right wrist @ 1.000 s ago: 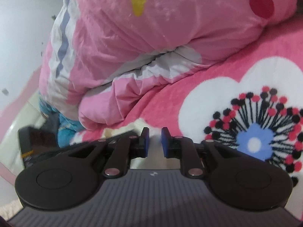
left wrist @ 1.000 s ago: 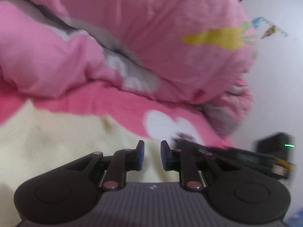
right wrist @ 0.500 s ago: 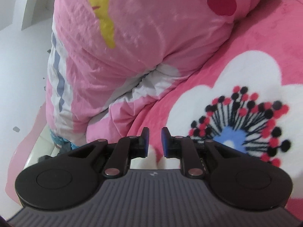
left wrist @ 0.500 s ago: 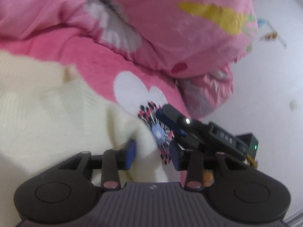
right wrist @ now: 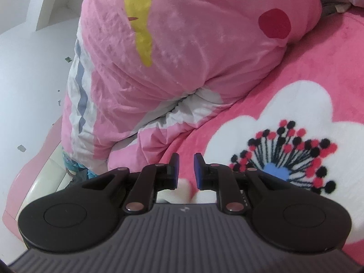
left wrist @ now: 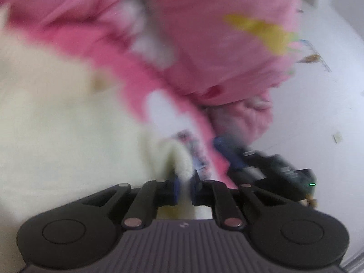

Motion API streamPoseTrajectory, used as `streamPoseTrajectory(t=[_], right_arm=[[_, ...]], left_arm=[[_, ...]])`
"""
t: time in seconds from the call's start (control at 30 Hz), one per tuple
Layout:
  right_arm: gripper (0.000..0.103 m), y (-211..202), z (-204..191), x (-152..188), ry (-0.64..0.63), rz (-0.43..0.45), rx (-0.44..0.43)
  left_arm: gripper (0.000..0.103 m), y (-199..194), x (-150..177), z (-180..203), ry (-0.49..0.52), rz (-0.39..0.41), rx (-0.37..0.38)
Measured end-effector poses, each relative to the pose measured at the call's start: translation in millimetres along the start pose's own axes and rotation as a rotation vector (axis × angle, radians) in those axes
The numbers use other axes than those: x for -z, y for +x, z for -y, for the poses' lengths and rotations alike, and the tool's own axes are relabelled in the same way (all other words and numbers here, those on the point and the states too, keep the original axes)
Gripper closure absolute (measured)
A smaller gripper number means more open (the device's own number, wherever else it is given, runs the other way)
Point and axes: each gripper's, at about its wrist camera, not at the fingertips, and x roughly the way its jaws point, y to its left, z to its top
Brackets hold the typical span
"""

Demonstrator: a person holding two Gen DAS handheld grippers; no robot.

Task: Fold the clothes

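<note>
A cream knit garment lies spread over the left of the blurred left wrist view. The jaws of my left gripper are closing, and a raised fold of that garment is pinched between its blue pads. Just beyond, to the right, my right gripper shows as a black body with a blue pad. In the right wrist view the right gripper stands with a narrow gap at the tips. A cream lump of garment sits bunched low between its fingers.
A pink blanket with a white flower print covers the bed. A bulky pink duvet is piled behind both grippers. The pink bed edge and a white wall border the bed.
The left gripper dropped toward the cream garment, opened wider, then closed on a fold of it. The right gripper slid sideways over the blanket with its gap unchanged.
</note>
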Motion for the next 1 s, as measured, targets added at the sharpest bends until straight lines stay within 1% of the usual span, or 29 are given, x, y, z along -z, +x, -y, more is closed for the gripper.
streamPoseTrajectory(t=[0.1,0.2,0.3,0.37,0.43,0.47,0.5,0.53,0.6,0.63,0.67,0.73,0.77,0.83,0.87,0.9,0.97,1.0], right_arm=[[0.089,-4.8,0.3,-1.6,-0.003,-0.013,0.02],[0.089,-21.4,-12.8,-3.7,-0.049,-0.035,0.029],[0.089,-44.4,-39.4,3.9,-0.143,-0.123,0.023],[0.089,-61.5,-56.1,20.7,-0.218,-0.194,0.042],[0.089,-79.9,-62.3,46.0,-0.248,-0.266,0.073],[0.089,-89.0,-61.0,60.2,-0.255,-0.3,0.11],[0.09,-100.3,-56.5,76.6,-0.257,-0.327,0.165],[0.091,-112.7,-49.7,90.3,-0.239,-0.338,0.209],[0.092,-148.0,-37.1,111.1,-0.158,-0.309,0.24],[0.092,-166.1,-35.4,117.1,-0.12,-0.296,0.257],[0.089,-183.5,-35.2,123.1,-0.091,-0.285,0.277],[0.089,-210.6,-44.2,133.3,-0.09,-0.273,0.331],[0.089,-222.1,-50.6,136.3,-0.095,-0.261,0.346],[0.089,-241.6,-65.2,138.1,-0.112,-0.223,0.353],[0.089,-250.1,-73.7,137.7,-0.127,-0.201,0.349],[0.089,-257.1,-83.0,137.2,-0.153,-0.176,0.344],[0.089,-267.7,-97.6,139.9,-0.2,-0.136,0.338],[0.089,-272.9,-104.5,141.7,-0.221,-0.118,0.335]], left_arm=[[0.092,1.1,1.3,0.3,0.011,0.001,-0.004],[0.091,-1.1,0.0,-3.9,-0.007,-0.001,0.005],[0.09,-2.1,1.4,-4.2,-0.003,0.004,0.004],[0.09,-1.7,1.0,-2.0,-0.007,0.004,0.008],[0.09,-1.5,0.2,-1.3,-0.009,0.002,0.005],[0.09,-0.8,-0.4,-1.1,-0.012,0.0,0.004],[0.09,0.3,-1.0,-0.4,-0.013,-0.003,0.002],[0.09,0.9,-1.4,0.7,-0.014,-0.005,-0.004],[0.09,1.7,-2.7,3.5,-0.016,-0.011,-0.02],[0.089,2.3,-3.6,5.6,-0.017,-0.016,-0.031],[0.089,3.1,-4.8,7.8,-0.015,-0.022,-0.042],[0.088,3.0,-7.8,14.3,-0.02,-0.041,-0.071],[0.084,-1.6,-9.2,20.5,-0.021,-0.028,-0.096],[0.068,-13.2,-11.7,34.6,-0.018,0.015,-0.152],[0.049,-19.1,-13.0,41.6,-0.017,0.036,-0.18],[0.038,-28.0,-13.0,49.3,-0.008,0.071,-0.21],[0.037,-48.9,-11.1,64.8,0.004,0.14,-0.273],[0.037,-59.3,-9.5,71.5,0.001,0.161,-0.297]])
